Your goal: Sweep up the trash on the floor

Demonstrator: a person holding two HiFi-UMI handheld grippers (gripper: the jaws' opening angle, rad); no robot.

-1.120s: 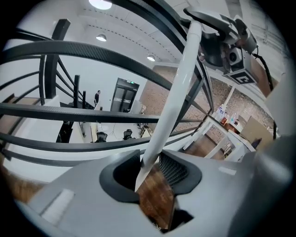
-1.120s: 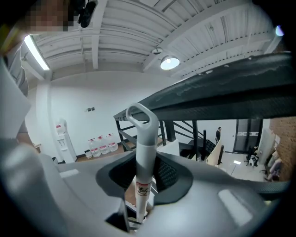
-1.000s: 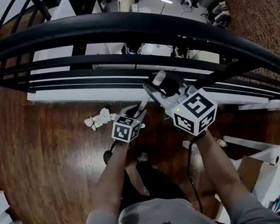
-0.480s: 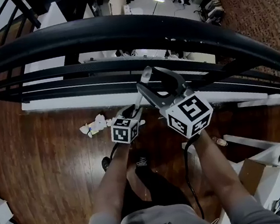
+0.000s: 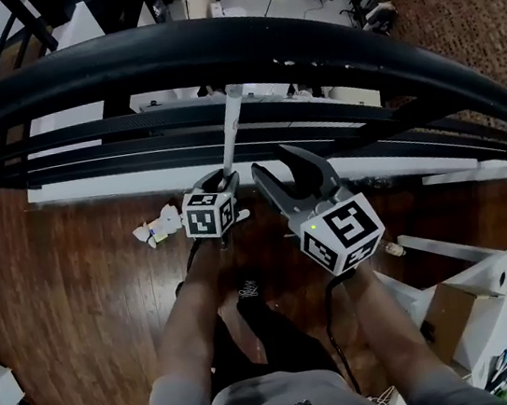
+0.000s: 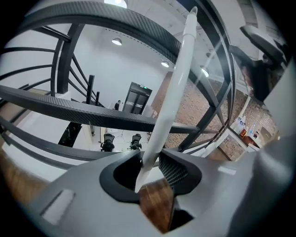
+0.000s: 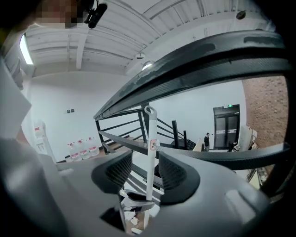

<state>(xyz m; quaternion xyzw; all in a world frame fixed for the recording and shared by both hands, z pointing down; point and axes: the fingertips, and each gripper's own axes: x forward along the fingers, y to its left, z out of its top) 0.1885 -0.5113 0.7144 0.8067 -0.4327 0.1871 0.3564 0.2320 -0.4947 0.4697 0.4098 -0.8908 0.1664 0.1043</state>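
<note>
The white handle (image 6: pixel 173 88) of what is judged to be the sweeping tool is clamped between the jaws of the left gripper (image 6: pixel 149 163) and is seen rising ahead of it, across the black railing (image 5: pixel 211 47). The jaws of the right gripper (image 5: pixel 285 171) are held apart with nothing pressed between them. They have just been opened wide and drawn in a little, and the handle is seen only beyond them. The trash (image 5: pixel 158 228), a small heap of crumpled white scraps, lies on the wooden floor (image 5: pixel 75 271) just left of the left gripper and below it. The scraps are not yet gathered, no dustpan is seen, and the tool's head is hidden. Nearly the whole task is judged to be left.
</note>
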